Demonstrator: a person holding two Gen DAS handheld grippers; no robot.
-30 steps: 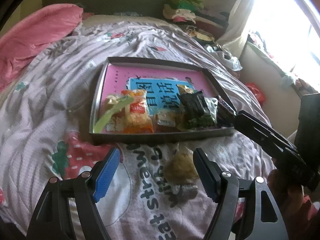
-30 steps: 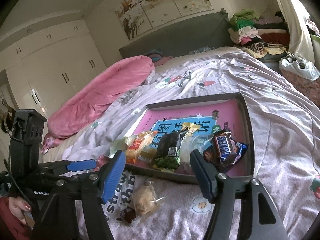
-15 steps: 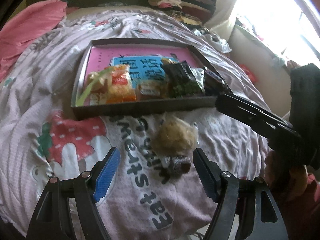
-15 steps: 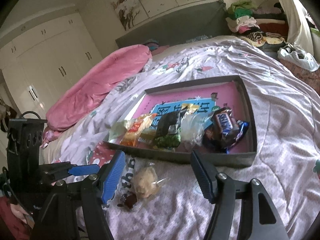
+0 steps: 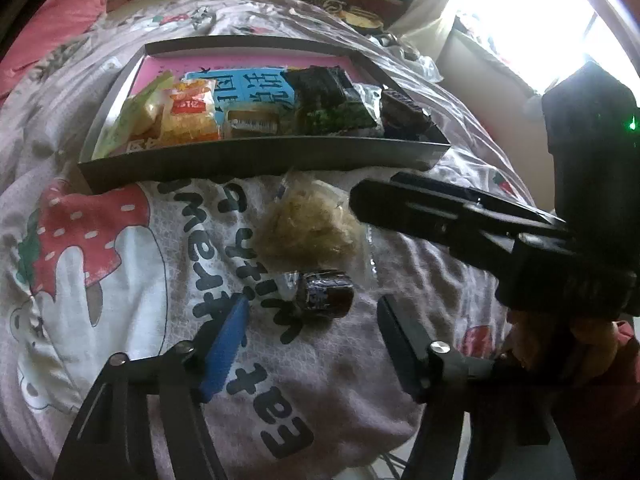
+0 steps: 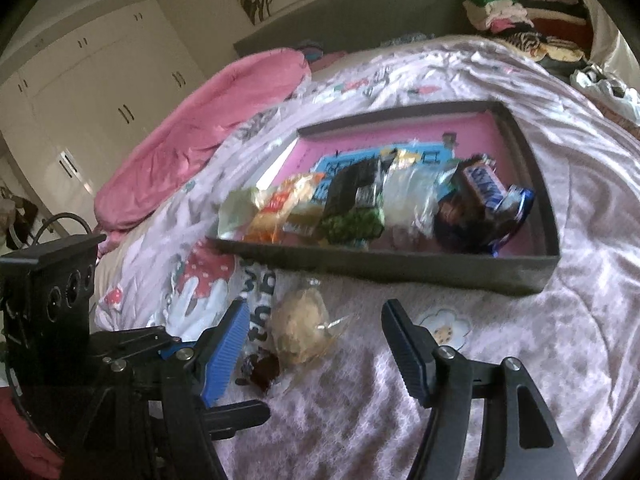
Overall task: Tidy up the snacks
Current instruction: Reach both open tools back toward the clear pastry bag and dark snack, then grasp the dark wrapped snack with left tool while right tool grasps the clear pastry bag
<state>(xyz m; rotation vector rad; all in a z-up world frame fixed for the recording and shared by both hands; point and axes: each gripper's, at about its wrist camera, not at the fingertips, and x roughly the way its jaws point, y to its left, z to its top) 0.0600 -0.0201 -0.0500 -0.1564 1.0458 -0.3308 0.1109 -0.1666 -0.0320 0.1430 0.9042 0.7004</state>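
A dark tray [image 5: 256,160] with a pink printed floor lies on the bed and holds several wrapped snacks along its near wall. In front of it, on the bed cover, lie a pale pastry in clear wrap [image 5: 308,228] and a small dark wrapped candy [image 5: 326,294]. My left gripper [image 5: 312,300] hangs low over the candy, which sits between the fingertips; the jaws are closing and the pads are clear of it. My right gripper [image 6: 316,306] stands open with the pastry [image 6: 300,328] between its fingers, untouched. The candy [image 6: 260,368] lies by its blue pad [image 6: 226,348].
The flowered bed cover [image 6: 520,340] is soft and wrinkled. A pink duvet [image 6: 200,132] is bunched at the far left, clothes [image 6: 508,12] are piled at the far right, and a bright window [image 5: 532,20] is on the right. The right gripper's side [image 5: 440,208] crosses the left wrist view.
Both grippers have sunk toward the bed cover and tipped down; the tray has slid up in both views. The left jaws stand narrower. Pastry and candy now lie between the fingers.
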